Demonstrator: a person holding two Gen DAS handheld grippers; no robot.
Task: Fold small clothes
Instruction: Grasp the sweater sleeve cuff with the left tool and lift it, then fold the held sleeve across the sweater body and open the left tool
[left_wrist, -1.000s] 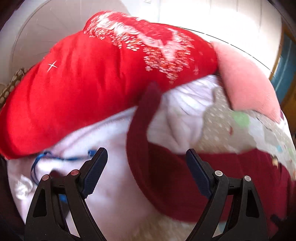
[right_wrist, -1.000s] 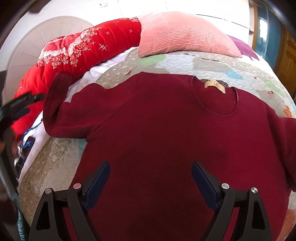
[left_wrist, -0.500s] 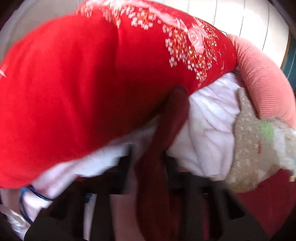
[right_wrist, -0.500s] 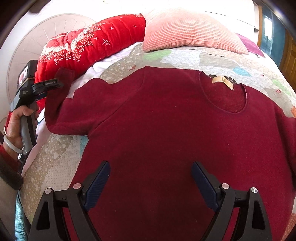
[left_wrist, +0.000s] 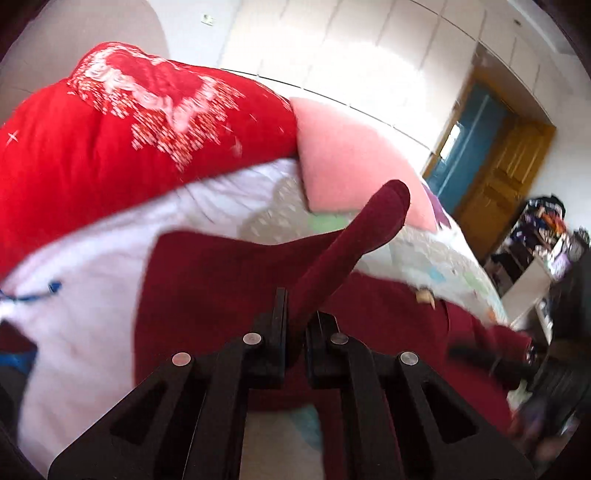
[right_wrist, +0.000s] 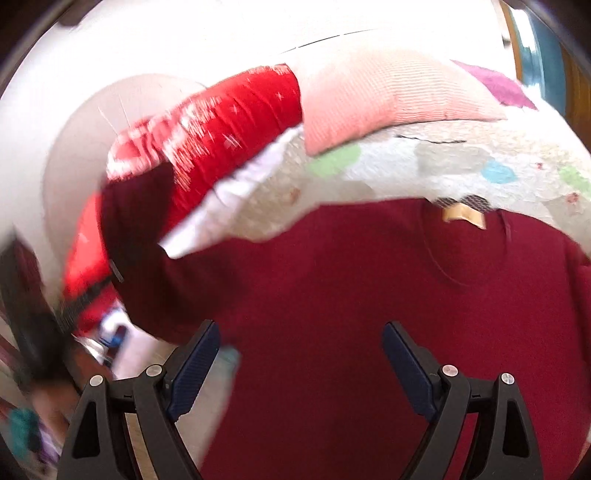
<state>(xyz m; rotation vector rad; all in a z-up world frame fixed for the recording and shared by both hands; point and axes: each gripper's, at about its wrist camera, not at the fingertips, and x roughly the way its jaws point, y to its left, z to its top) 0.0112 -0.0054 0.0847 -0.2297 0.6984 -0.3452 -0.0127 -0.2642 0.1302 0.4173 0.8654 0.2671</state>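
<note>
The sweater lies front-up on the quilt, its collar toward the pink pillow and its tan neck label showing just below the quilt's bare part. The left gripper has its jaws pressed nearly together on the sleeve, which runs up from between them and stands lifted off the quilt, its cuff end in the air in front of the pillow. The rest of that sleeve and the shoulder spread out below and beside the jaws, over the white sheet at the quilt's edge. The red duvet is bunched beyond the sheet, beside the pillow.

The right gripper hangs over the sweater's body with its jaws spread wide and nothing between them; the dark red cloth fills the gap below them. From this view the raised sleeve appears as a dark blurred shape against the duvet, on the side of the sweater away from the label.
</note>
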